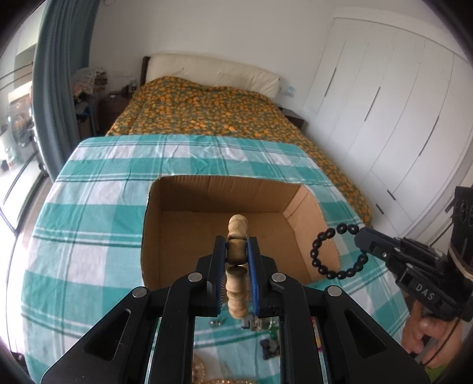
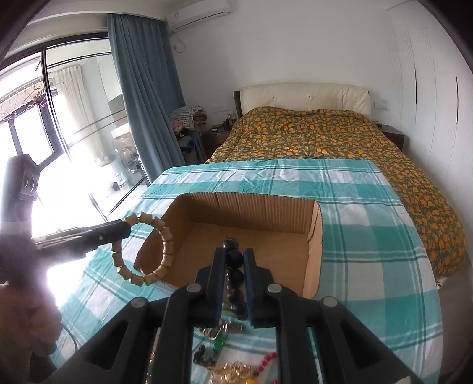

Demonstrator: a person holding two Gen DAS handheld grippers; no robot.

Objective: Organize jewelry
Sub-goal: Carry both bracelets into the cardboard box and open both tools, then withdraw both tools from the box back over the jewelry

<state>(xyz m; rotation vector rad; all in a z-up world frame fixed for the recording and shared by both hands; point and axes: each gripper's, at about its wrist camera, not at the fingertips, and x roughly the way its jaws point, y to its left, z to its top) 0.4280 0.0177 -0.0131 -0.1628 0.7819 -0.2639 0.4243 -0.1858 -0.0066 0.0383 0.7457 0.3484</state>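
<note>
Wooden bead bracelet [image 1: 236, 265]: clamped between the fingers of the left gripper [image 1: 237, 251], held in the air over the near part of the cardboard box [image 1: 218, 203]. In the right wrist view it hangs as an open loop just outside the box's near left corner.

Black bead bracelet [image 1: 331, 251]: gripped by the fingers of the right gripper [image 2: 234, 260], held in the air at the box's near right corner, not yet inside it.

Progress, as judged: early. The box floor shows bare wherever it is visible; no item lies in it. Both bracelets are lifted and positioned for deposit, which is not yet done. Left to do: release both into the box, then clear the remaining loose jewelry [image 2: 236, 369], a mixed heap of gold-coloured chain, red beads and small dark and green pieces lying on the cloth on the near side of the box, partly hidden under the grippers.

Surface: the box sits open-topped on a tabletop covered by a teal and white checked cloth [image 1: 88, 206], lightly creased beyond the box.

Room: a bedroom. Beyond the box stands a bed [image 2: 325, 136] with an orange-patterned cover and a cream headboard. White wardrobe doors [image 1: 384, 103] lie to the box's right; a blue curtain [image 2: 142, 88] and bright glass doors to its left. A wall air conditioner [image 2: 198, 13] is mounted above the curtain.
</note>
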